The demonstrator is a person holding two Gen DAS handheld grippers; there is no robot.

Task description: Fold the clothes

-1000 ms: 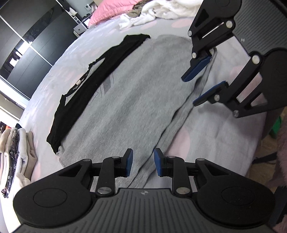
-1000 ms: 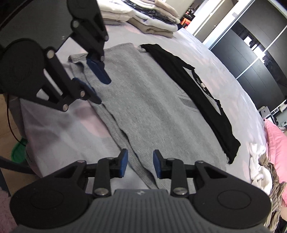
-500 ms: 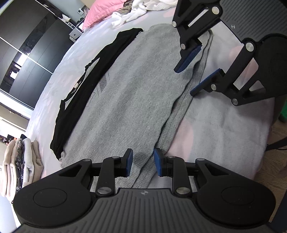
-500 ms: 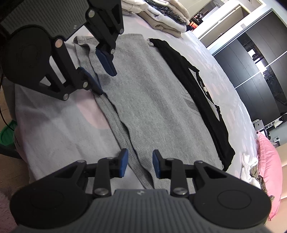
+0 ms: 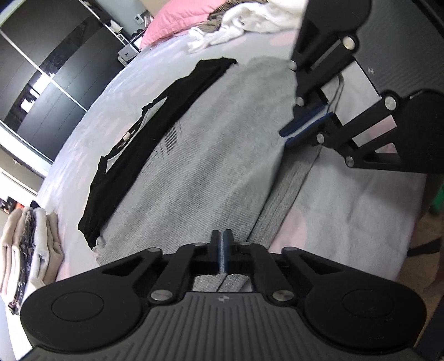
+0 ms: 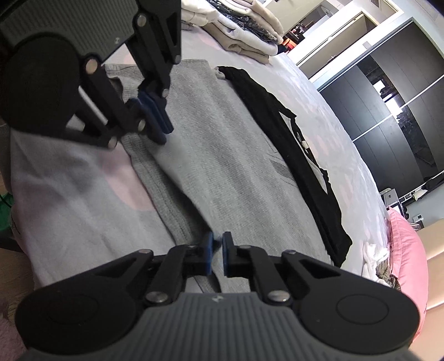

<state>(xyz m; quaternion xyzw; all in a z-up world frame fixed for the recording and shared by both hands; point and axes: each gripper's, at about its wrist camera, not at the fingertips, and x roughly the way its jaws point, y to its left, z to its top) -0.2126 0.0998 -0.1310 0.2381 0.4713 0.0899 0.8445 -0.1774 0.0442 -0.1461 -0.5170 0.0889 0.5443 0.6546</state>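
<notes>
A grey knit sweater (image 5: 222, 155) lies spread on the bed; it also shows in the right wrist view (image 6: 222, 155). Its near edge is folded over along the bed's side. My left gripper (image 5: 221, 251) is shut on the sweater's near edge at one end. My right gripper (image 6: 217, 252) is shut on the same edge at the other end. Each gripper shows in the other's view, the right gripper (image 5: 306, 130) and the left gripper (image 6: 154, 122), both pinching grey cloth. A black garment (image 5: 155, 133) lies along the sweater's far side.
A stack of folded clothes (image 5: 30, 247) sits at one end of the bed, also in the right wrist view (image 6: 244, 30). A pink pillow (image 5: 180, 19) and a heap of white clothes (image 5: 249, 19) lie at the other end. Dark wardrobe doors (image 6: 388, 97) stand beyond. The bed edge (image 5: 410, 222) is close.
Both grippers were open above the sweater's near edge. They have come down and shut on that edge, and the cloth between them is lifted slightly.
</notes>
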